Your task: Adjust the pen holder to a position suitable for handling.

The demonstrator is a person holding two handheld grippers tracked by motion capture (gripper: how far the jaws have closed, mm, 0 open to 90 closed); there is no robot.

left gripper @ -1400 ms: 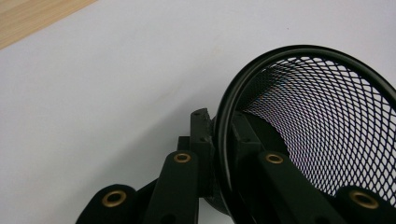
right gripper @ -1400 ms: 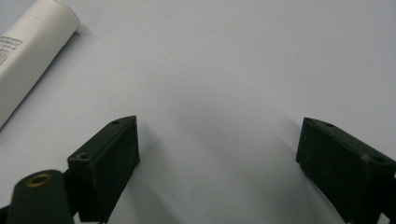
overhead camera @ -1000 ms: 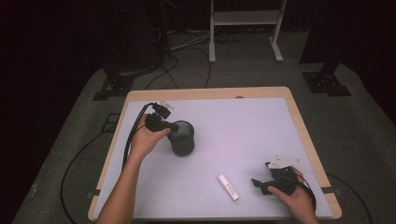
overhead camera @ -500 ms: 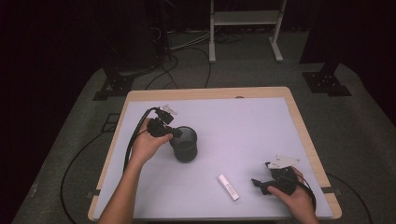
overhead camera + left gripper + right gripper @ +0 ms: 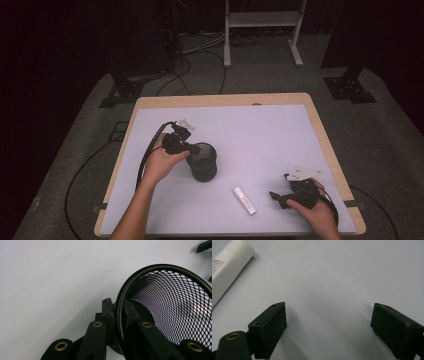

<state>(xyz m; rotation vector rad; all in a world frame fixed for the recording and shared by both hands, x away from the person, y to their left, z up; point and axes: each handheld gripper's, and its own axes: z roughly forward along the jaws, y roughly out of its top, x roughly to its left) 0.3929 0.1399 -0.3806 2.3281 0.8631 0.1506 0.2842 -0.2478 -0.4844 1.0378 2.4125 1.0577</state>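
Observation:
A black mesh cup [image 5: 202, 162] stands near the middle of the white table, tilted a little. My left gripper [image 5: 186, 149] is shut on its rim, one jaw inside and one outside; in the left gripper view the cup [image 5: 175, 312] has its ring clamped by the gripper [image 5: 117, 310]. A small white tube [image 5: 244, 200] lies on the table toward the front. My right gripper [image 5: 281, 194] rests low at the front right, open and empty. The right gripper view has the gripper [image 5: 328, 322] with jaws wide apart and the tube [image 5: 227, 267] at the upper left.
The table top [image 5: 260, 130] has a wooden border. Cables trail from the left gripper over the table's left edge to the floor. A white metal stand [image 5: 262, 30] and dark equipment bases stand on the carpet behind the table.
My left gripper has carried the mesh cup a little to the right and toward the front. The right gripper and the white tube have stayed in place.

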